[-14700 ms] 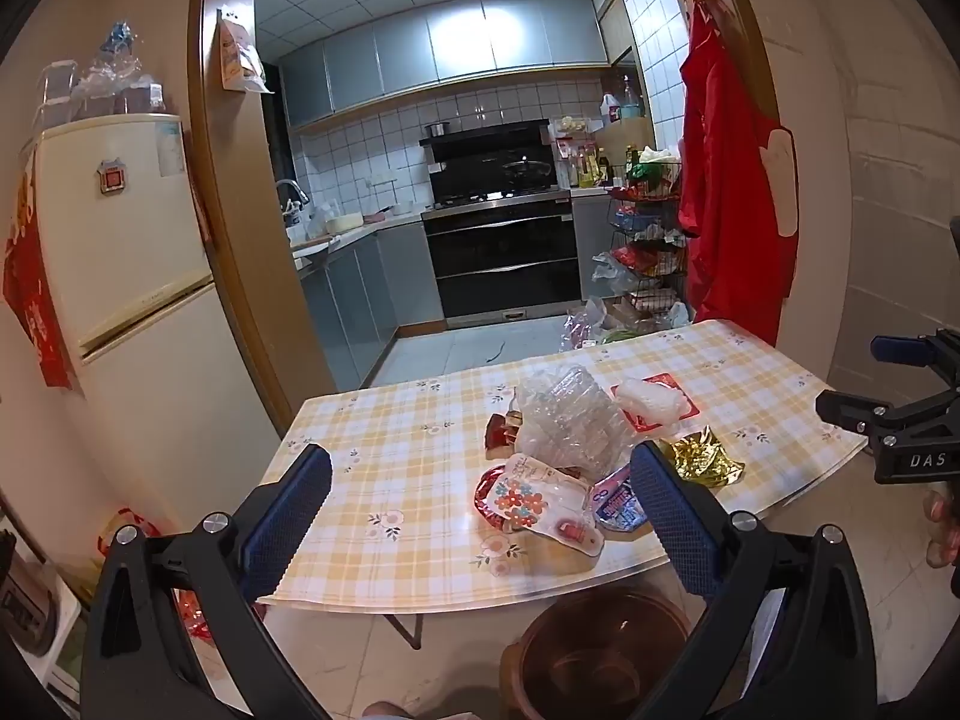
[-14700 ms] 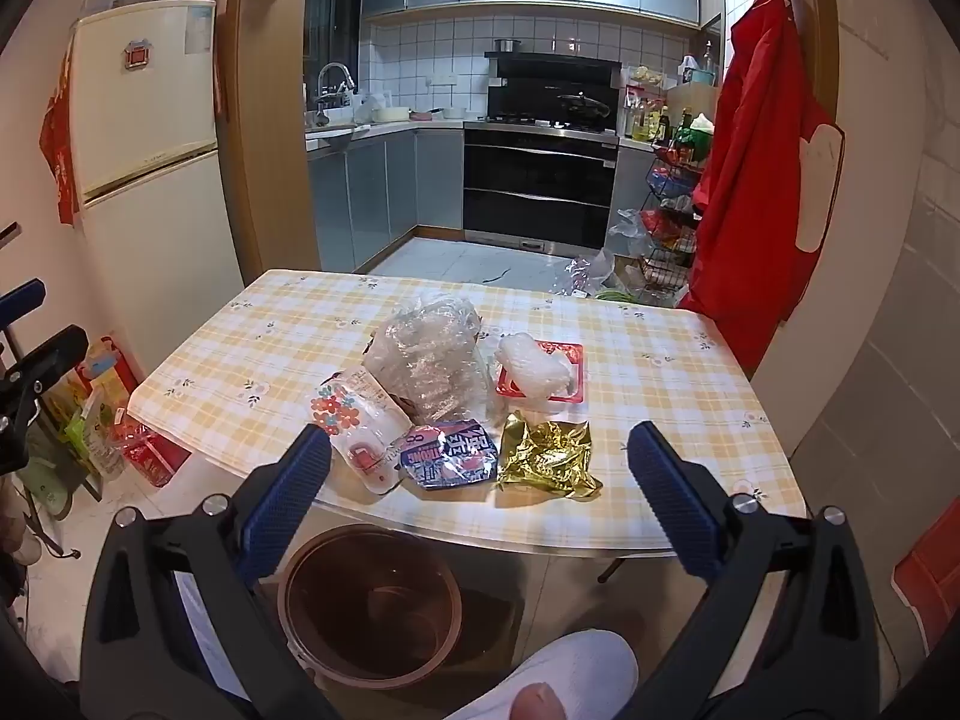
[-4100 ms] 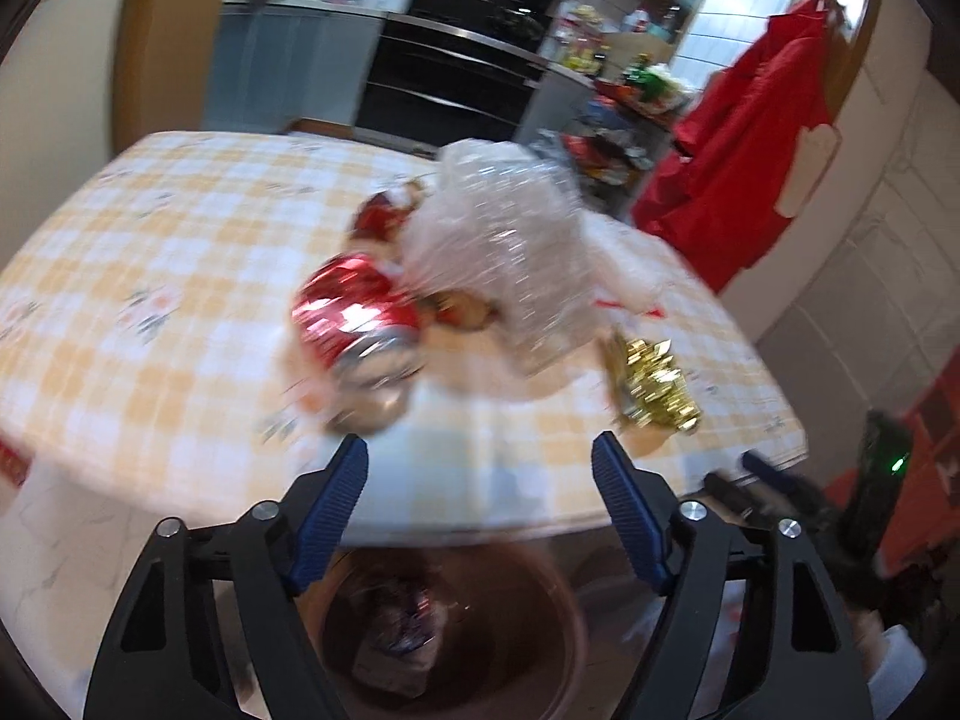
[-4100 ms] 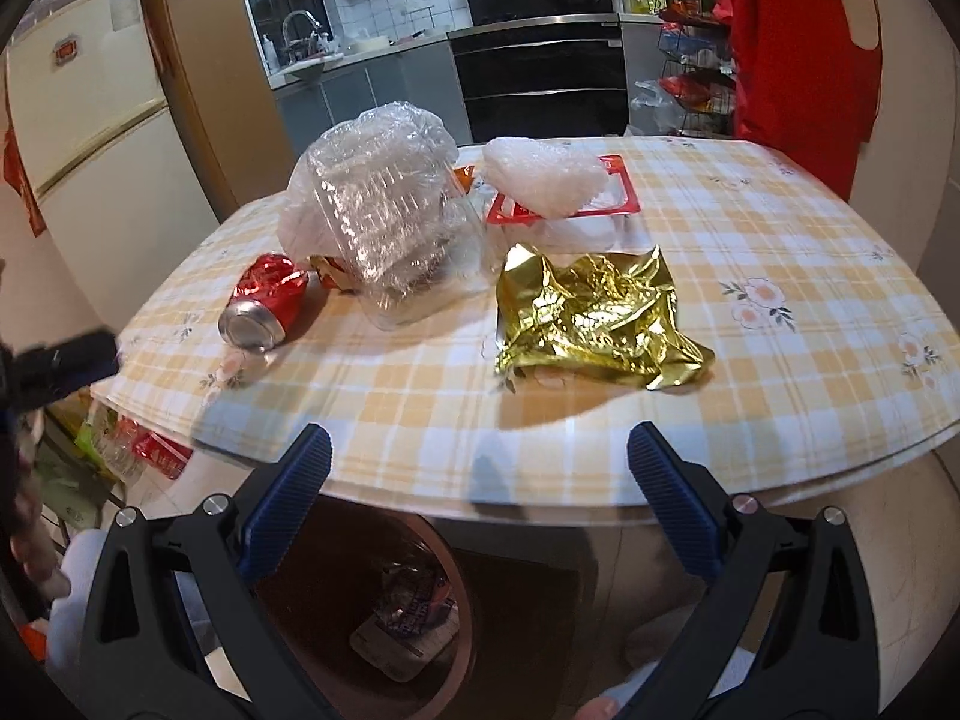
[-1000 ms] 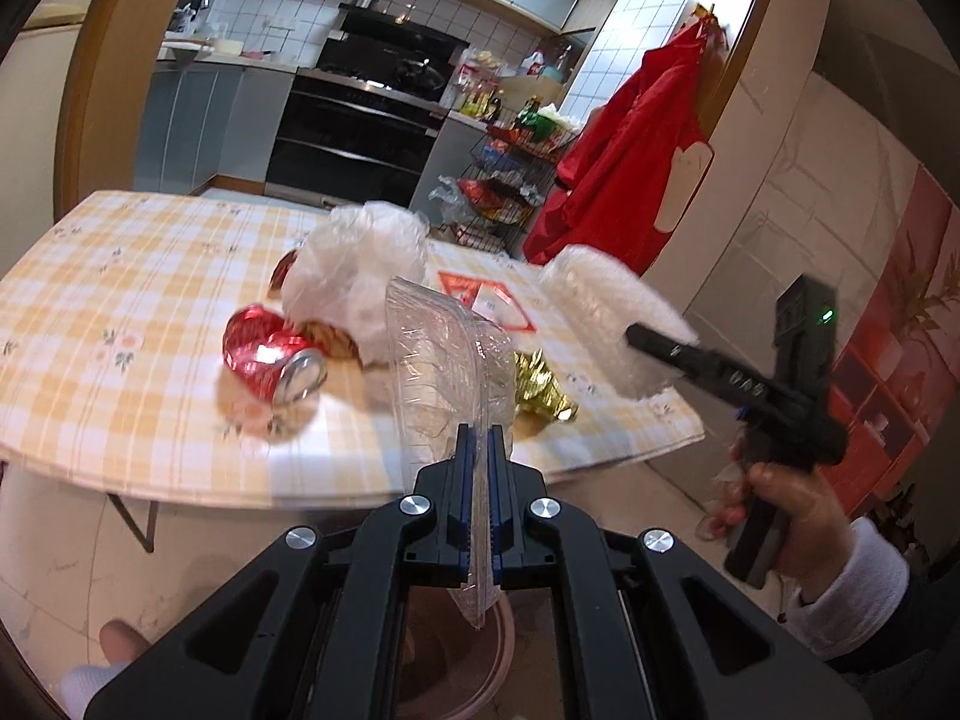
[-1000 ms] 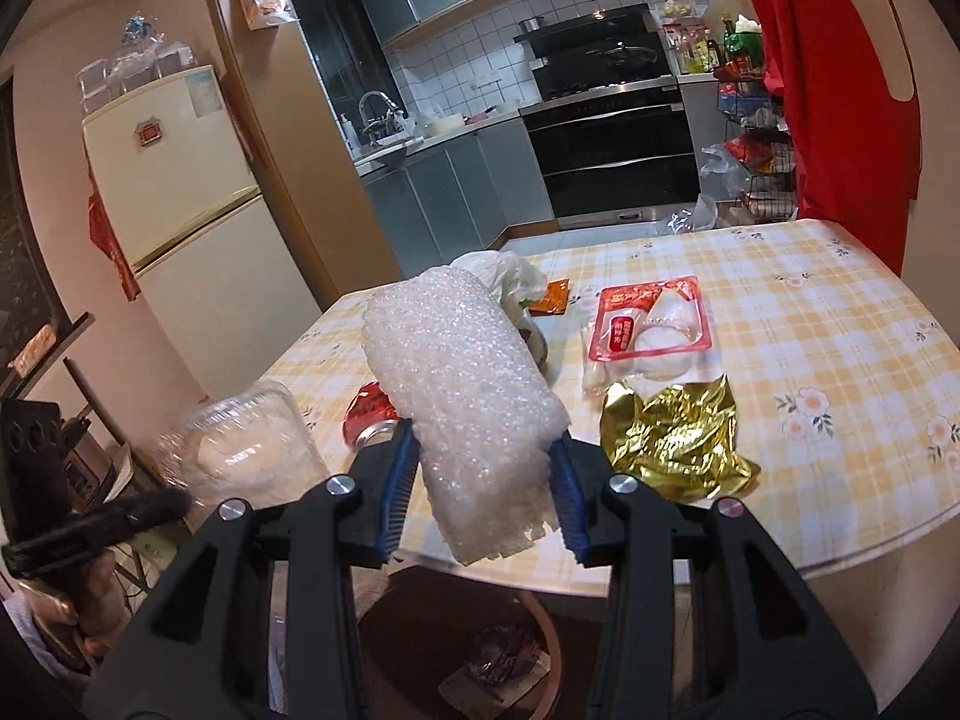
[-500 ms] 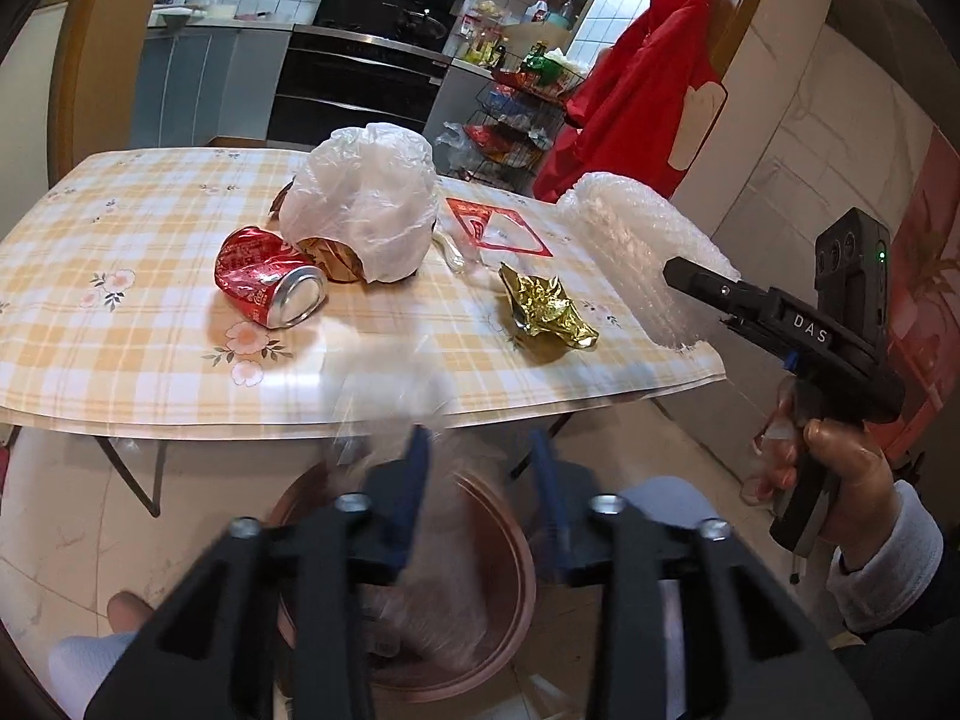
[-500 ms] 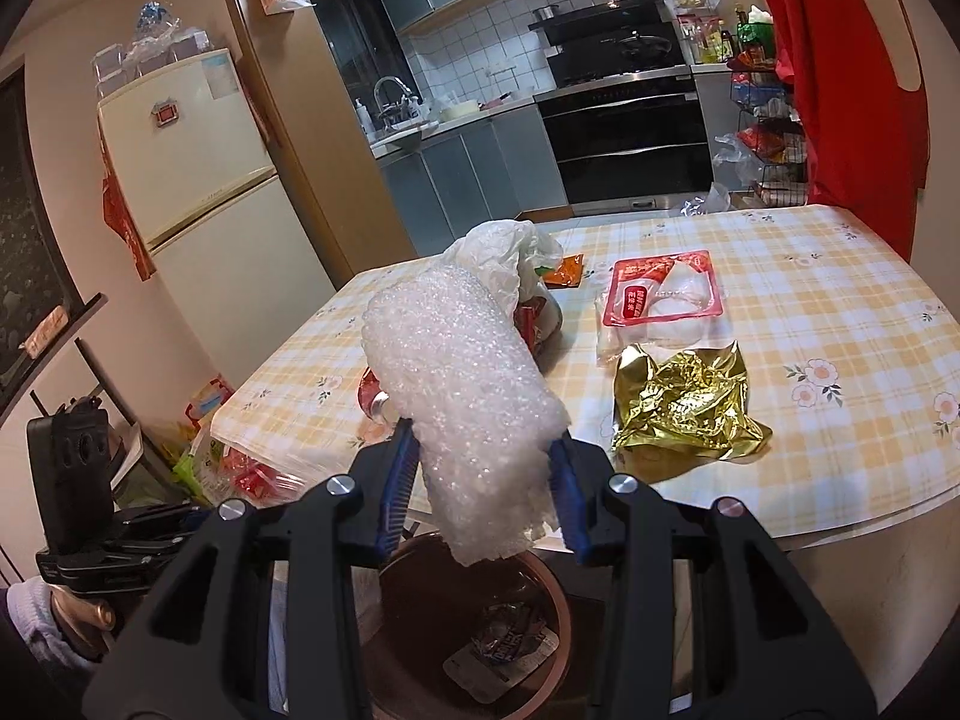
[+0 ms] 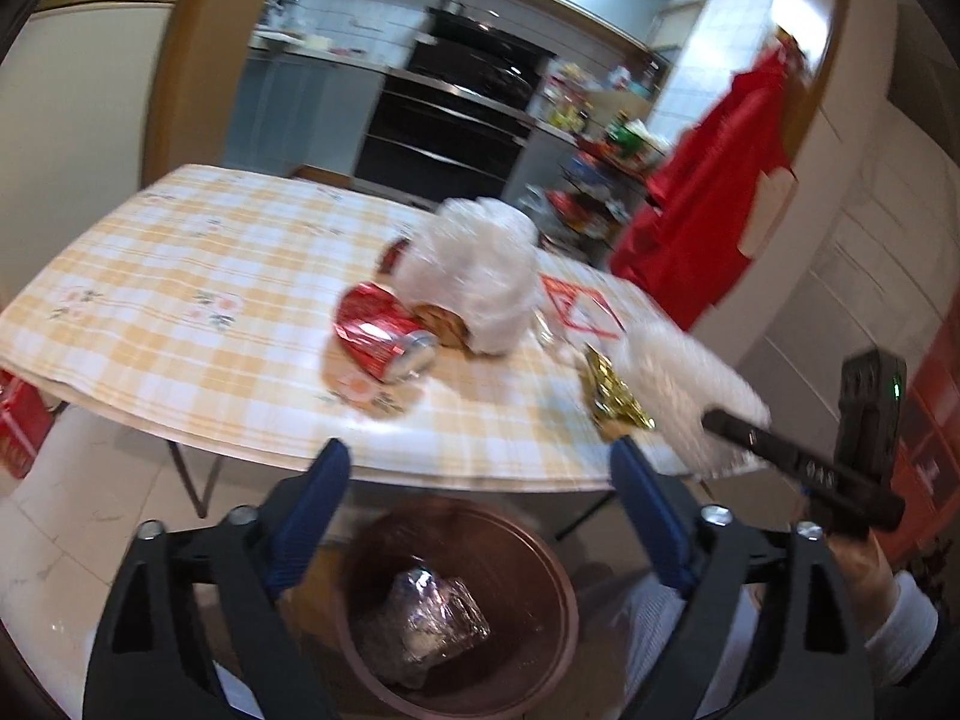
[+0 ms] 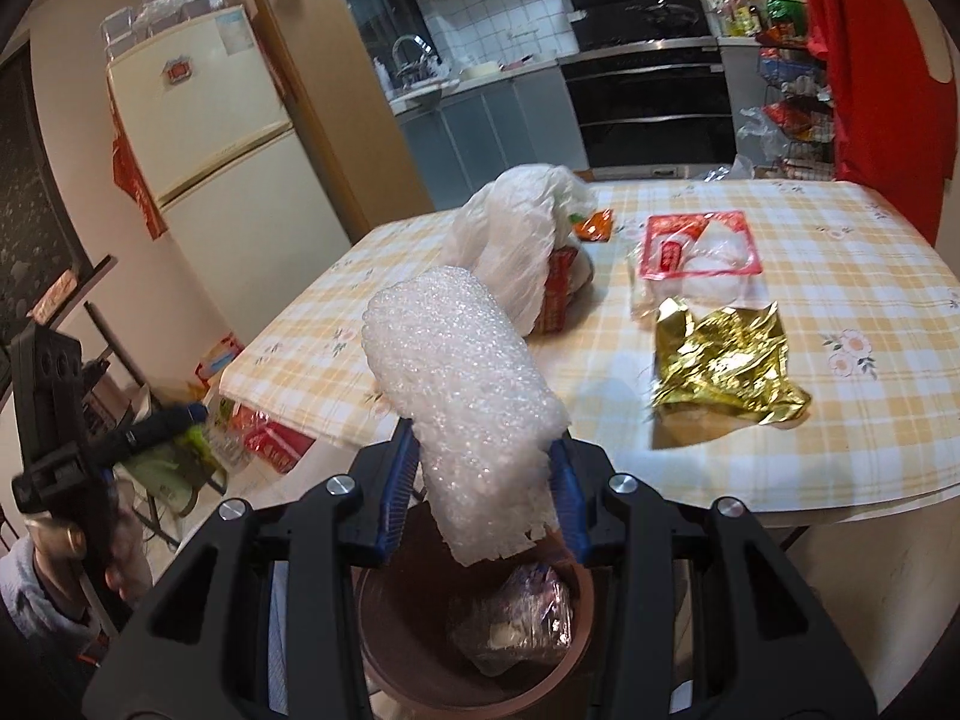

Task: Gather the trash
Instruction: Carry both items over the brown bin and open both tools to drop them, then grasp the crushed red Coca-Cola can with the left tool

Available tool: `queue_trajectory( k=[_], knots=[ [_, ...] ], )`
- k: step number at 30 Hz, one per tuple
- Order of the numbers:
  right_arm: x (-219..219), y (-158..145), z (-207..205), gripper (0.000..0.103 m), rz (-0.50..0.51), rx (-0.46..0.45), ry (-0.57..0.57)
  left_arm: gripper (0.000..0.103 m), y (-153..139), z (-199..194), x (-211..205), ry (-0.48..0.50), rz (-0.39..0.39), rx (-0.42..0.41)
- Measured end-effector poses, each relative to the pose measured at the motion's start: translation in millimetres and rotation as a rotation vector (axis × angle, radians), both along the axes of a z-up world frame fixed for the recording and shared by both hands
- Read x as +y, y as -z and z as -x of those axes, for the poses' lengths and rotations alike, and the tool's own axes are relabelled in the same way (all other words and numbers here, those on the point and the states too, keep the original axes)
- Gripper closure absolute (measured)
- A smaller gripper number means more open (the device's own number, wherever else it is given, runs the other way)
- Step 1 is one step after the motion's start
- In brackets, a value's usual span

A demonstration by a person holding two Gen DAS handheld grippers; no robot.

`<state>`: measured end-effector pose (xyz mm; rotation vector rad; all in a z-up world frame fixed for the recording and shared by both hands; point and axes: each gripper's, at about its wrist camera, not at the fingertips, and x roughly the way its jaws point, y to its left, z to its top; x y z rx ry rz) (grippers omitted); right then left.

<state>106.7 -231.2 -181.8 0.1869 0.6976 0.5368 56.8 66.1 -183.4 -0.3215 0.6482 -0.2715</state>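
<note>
Bubble wrap roll (image 10: 462,402) sits clamped in the right gripper (image 10: 480,480) above the brown bin (image 10: 384,648); next, release. Left gripper (image 9: 474,516), probably empty, has just been opening.

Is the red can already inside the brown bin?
No, the crushed red can lies on the checked table, while the brown bin on the floor holds only clear plastic wrapping.

Home kitchen with dining corner. Black built-in oven (image 10: 654,114) under hob, upper centre; grey cabinets, white tiled wall, sink tap (image 10: 410,51). Cream fridge (image 10: 210,138) upper left. Yellow checked cloth on counter (image 10: 870,276), centre. Red apron (image 10: 876,60) hanging, upper right.
</note>
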Motion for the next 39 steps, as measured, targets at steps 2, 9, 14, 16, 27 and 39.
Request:
queue_trajectory(
  k=[2, 9, 14, 16, 27, 39],
  knots=[
    [7, 3, 1, 0.058, 0.014, 0.012, -0.022, 0.009, -3, 3, 11, -0.059, 0.003, -0.008],
    [37, 12, 4, 0.051, 0.04, 0.054, -0.111, 0.006, -1, 6, 38, -0.155, 0.031, 0.016],
    [55, 15, 7, 0.025, 0.073, 0.059, -0.169, 0.006, 4, 8, 46, -0.172, 0.042, 0.03],
    [58, 15, 8, 0.014, 0.078, 0.055, -0.174, 0.006, 6, 8, 46, -0.176, 0.04, 0.035],
    [46, 21, 1, 0.006, 0.152, 0.056, -0.043, 0.006, 18, 4, 43, -0.17, 0.039, 0.072],
    [15, 51, -20, 0.006, 0.201, 0.108, 0.125, 0.006, 43, -30, 28, -0.14, 0.02, 0.155]
  ],
)
